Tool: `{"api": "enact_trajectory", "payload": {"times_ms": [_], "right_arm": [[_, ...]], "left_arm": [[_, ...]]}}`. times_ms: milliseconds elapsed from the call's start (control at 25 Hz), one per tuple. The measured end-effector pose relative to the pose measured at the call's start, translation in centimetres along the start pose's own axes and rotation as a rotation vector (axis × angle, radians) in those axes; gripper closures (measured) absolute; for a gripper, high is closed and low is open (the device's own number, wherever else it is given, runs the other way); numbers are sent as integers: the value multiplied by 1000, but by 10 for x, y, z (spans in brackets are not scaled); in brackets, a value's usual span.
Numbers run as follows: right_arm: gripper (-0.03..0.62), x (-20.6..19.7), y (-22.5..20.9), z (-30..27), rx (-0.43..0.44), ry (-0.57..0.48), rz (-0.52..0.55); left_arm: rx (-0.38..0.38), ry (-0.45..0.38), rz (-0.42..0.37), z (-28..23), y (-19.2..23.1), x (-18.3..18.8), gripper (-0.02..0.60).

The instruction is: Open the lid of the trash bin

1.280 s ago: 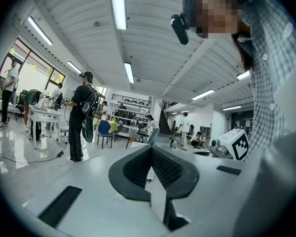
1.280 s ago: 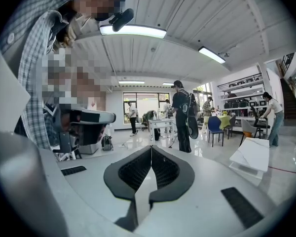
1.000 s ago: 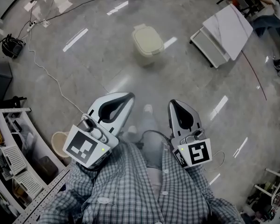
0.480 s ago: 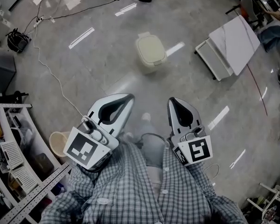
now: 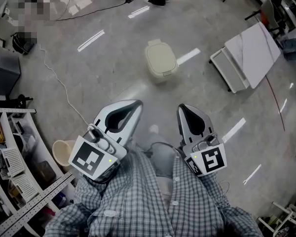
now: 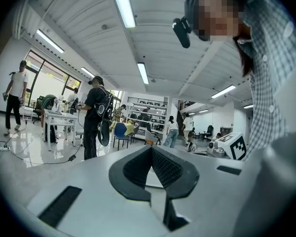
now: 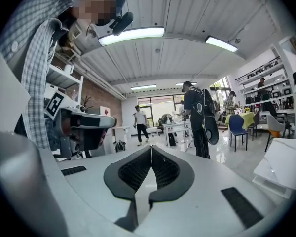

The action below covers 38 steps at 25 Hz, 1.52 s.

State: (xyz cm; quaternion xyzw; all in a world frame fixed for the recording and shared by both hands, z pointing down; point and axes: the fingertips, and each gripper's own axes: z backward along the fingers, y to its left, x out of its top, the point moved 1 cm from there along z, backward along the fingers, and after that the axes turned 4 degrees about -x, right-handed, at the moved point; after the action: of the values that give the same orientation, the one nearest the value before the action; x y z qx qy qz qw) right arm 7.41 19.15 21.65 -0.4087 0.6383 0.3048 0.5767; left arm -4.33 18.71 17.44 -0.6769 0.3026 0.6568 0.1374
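Note:
A cream trash bin (image 5: 161, 59) with its lid down stands on the grey floor, well ahead of me in the head view. My left gripper (image 5: 136, 103) and right gripper (image 5: 183, 108) are held close to my body, far short of the bin. Both are shut with nothing between their jaws. The left gripper (image 6: 151, 148) and the right gripper (image 7: 151, 148) point up across the room in their own views, and the bin is not seen there.
A white cable (image 5: 61, 85) snakes over the floor at left. Metal shelving (image 5: 15, 167) and a small beige bucket (image 5: 63, 151) stand at lower left. A tilted white table (image 5: 251, 51) lies at right. People (image 6: 94, 116) stand farther off in the room.
The bin has shifted slightly right and lower in the head view as I step nearer. Both grippers keep their pose, shut.

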Motion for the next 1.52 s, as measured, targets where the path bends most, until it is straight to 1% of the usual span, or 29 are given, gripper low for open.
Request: {"api": "enact_trajectory", "payload": {"times_ms": [80,160,240,320,520,640,800,960,1080,1200,1320,1520], "right_arm": [[576,1,-4,-2,17,-2,6],[576,-3,-8,-1,35,19,34],[576,-8,-12,-1,41,49,64],[576,-12,-17,-3,33,71,72],[576,-22,-29,-9,26,80,67],[576,-29,-34,-14,9,107,52],[576,-30,-44,-30,-30,108,26],[576,-26,-58,-49,-67,107,27],[576,-20,-68,-67,-95,107,24],[576,-14,-77,-89,-117,110,21],[576,-8,-82,-112,-129,105,23],[576,-4,-86,-142,-161,119,30]], "left_arm": [[-4,-24,-8,-9,1,4,577],[-16,-48,-19,-19,0,8,577],[-8,-18,-9,-24,0,4,577],[4,10,-1,-26,2,0,577],[40,22,4,-24,11,-3,577],[45,16,7,-23,24,-4,577],[11,11,-3,-38,40,-1,577],[-31,41,-9,-62,59,2,577],[-67,23,-20,-77,75,14,577],[-70,37,-18,-87,99,19,577],[-93,20,-21,-95,122,28,577],[-118,83,-16,-106,155,24,577]]}}
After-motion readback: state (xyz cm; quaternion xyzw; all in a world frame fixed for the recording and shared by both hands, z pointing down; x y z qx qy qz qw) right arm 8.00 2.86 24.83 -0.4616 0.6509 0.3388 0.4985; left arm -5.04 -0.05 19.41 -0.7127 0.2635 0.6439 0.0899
